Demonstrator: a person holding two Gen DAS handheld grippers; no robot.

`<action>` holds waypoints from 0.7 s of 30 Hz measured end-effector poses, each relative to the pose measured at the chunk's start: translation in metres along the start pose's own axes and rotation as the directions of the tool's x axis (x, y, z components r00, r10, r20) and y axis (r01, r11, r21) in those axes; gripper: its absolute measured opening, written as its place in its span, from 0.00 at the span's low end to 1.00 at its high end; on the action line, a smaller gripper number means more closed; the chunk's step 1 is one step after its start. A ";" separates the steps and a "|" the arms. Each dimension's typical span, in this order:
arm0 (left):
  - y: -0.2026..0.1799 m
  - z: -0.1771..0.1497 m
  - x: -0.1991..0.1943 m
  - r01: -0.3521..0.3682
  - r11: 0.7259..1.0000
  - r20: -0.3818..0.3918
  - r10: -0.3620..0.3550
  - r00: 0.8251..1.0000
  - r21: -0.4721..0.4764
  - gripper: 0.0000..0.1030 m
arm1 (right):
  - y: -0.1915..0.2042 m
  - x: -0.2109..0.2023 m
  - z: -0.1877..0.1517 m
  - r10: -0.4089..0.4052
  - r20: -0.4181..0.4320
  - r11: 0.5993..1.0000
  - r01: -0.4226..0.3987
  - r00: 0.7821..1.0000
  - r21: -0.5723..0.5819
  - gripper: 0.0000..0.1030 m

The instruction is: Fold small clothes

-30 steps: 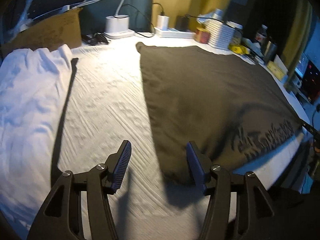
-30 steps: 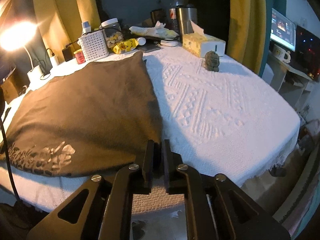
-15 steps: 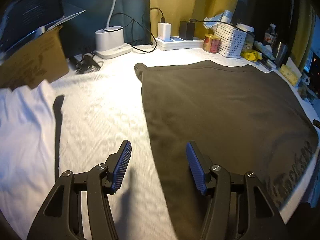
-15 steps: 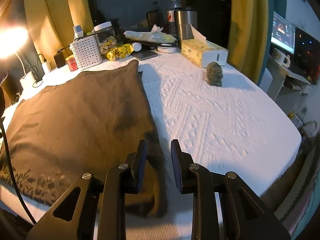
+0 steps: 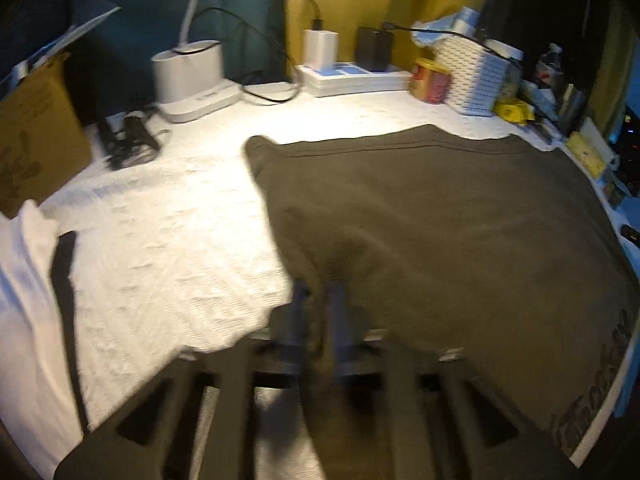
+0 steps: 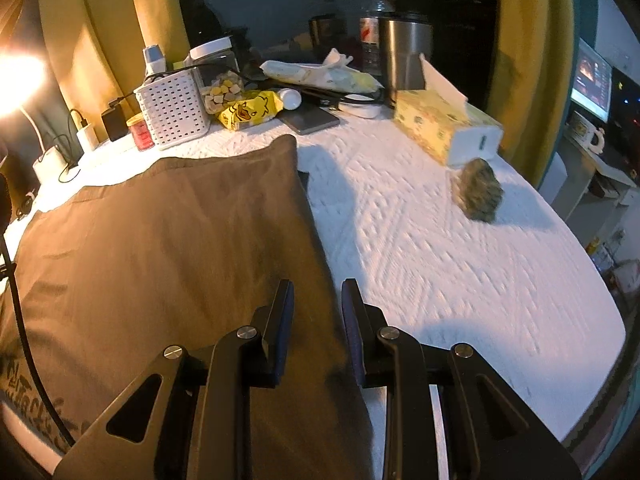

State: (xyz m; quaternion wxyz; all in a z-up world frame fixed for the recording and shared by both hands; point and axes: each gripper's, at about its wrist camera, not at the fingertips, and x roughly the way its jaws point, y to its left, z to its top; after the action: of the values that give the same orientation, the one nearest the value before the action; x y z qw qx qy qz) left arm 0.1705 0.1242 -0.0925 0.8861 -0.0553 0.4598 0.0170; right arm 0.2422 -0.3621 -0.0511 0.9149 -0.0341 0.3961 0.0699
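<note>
A dark brown garment (image 5: 440,232) lies flat on the white textured cover (image 5: 168,240); it also shows in the right wrist view (image 6: 160,248). My left gripper (image 5: 318,300) is blurred and nearly shut, pinching the garment's left edge between its fingers. My right gripper (image 6: 316,300) is open, its fingers straddling the garment's right edge without closing on it. Printed lettering (image 5: 592,400) runs along the garment's near edge.
A white cloth (image 5: 24,320) lies at the left. At the back stand a lamp base (image 5: 192,76), a power strip (image 5: 352,78), a white basket (image 6: 174,110), a tissue box (image 6: 444,128) and a grey furry object (image 6: 478,190). A cardboard box (image 5: 36,132) stands far left.
My left gripper moved forward and closed from wide open onto the garment's left edge. My right gripper opened wider and moved forward along the right edge.
</note>
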 end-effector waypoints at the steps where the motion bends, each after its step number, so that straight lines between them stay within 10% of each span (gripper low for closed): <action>1: -0.001 0.001 0.000 -0.016 1.000 0.002 0.016 1.000 0.008 0.03 | 0.002 0.003 0.003 0.002 -0.001 1.000 -0.002 1.000 -0.005 0.26; 17: 0.007 0.004 0.000 -0.064 0.997 -0.005 0.064 0.998 -0.034 0.03 | 0.009 0.038 0.011 -0.010 -0.071 0.999 0.007 0.997 -0.038 0.27; 21: 0.006 0.005 0.000 -0.092 0.995 -0.024 0.091 0.996 -0.033 0.07 | 0.002 0.042 0.010 -0.045 -0.082 0.999 0.044 0.996 -0.017 0.48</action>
State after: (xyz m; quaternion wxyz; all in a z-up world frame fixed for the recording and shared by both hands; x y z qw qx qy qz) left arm 0.1747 0.1303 -0.0903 0.8781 -0.0494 0.4715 0.0648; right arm 0.2781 -0.3543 -0.0750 0.8989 -0.0529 0.4320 0.0511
